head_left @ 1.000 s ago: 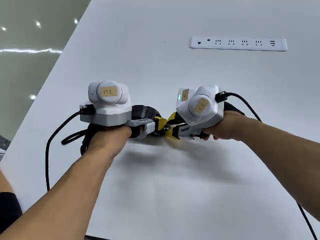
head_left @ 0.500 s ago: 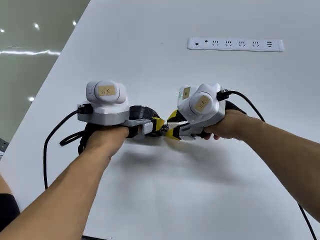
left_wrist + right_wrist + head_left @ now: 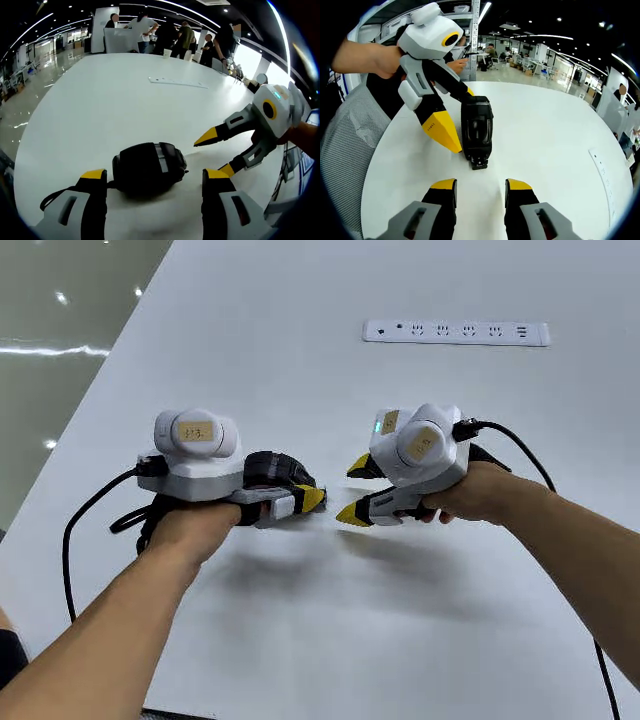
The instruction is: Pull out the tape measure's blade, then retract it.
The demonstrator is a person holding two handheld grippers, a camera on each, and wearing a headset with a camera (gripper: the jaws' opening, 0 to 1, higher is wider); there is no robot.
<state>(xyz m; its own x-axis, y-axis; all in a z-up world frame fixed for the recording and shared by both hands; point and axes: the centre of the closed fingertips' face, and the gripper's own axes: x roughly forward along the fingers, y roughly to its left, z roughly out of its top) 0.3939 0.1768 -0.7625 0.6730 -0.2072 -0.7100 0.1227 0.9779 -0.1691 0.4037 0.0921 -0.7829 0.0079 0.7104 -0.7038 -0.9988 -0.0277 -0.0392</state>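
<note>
Clamping the black, rounded plastic tape measure (image 3: 272,470) across its case, the left gripper (image 3: 303,492) is holding it aloft over the white table (image 3: 420,620) in the head view. The right gripper (image 3: 355,490) is hovering just beside the tape measure, jaws spread, carrying nothing. A white power strip (image 3: 455,332) is lying well beyond the tape measure. Tan stickers (image 3: 197,430) on both grippers are bearing handwriting too small to read.

Left gripper view: tape measure (image 3: 149,167) is sitting between the yellow-tipped jaws, no blade showing.

Right gripper view: tape measure (image 3: 477,127) is presenting its hook tab (image 3: 479,163) to the open jaws. Judgement: blade is sitting fully in; pull pending or retraction done, cannot tell. If pending, the next move is calling for pinching the hook tab and drawing straight away. No brand is reading legibly.
</note>
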